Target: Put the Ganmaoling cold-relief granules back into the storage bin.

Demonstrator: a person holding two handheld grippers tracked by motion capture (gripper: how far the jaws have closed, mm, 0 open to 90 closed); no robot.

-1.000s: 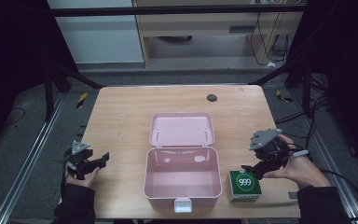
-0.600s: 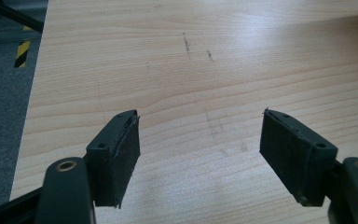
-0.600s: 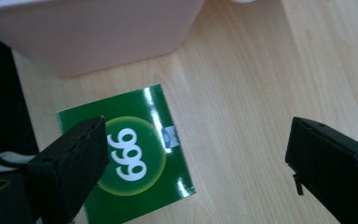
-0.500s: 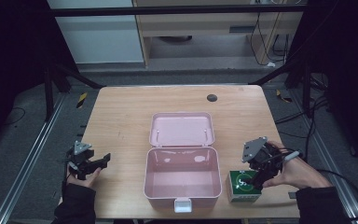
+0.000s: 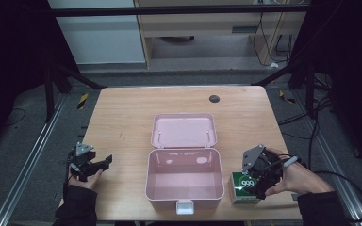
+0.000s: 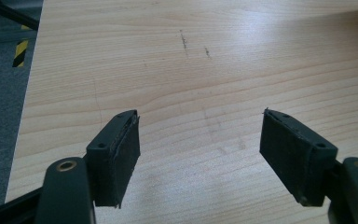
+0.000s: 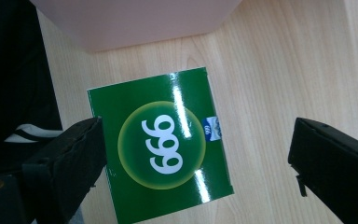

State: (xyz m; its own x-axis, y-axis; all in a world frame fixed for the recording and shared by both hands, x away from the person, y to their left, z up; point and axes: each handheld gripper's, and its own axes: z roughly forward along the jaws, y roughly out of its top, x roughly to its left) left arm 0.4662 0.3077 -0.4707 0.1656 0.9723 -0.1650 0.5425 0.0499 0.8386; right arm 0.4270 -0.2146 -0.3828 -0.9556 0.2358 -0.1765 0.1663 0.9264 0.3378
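- Now the right gripper [image 5: 258, 181] hovers above the green box [image 7: 161, 144] beside the open pink case [image 5: 185, 181]; its jaws, just opening, stand wide.
- Centre both pads across it before closing.
- Left gripper [image 6: 200, 158] waits wide apart, nothing between.

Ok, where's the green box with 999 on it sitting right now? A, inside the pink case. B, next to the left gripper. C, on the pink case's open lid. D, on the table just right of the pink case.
D: the green box rests on the table beside the right wall of the pink case, under the right gripper, whose jaws stand open over it.
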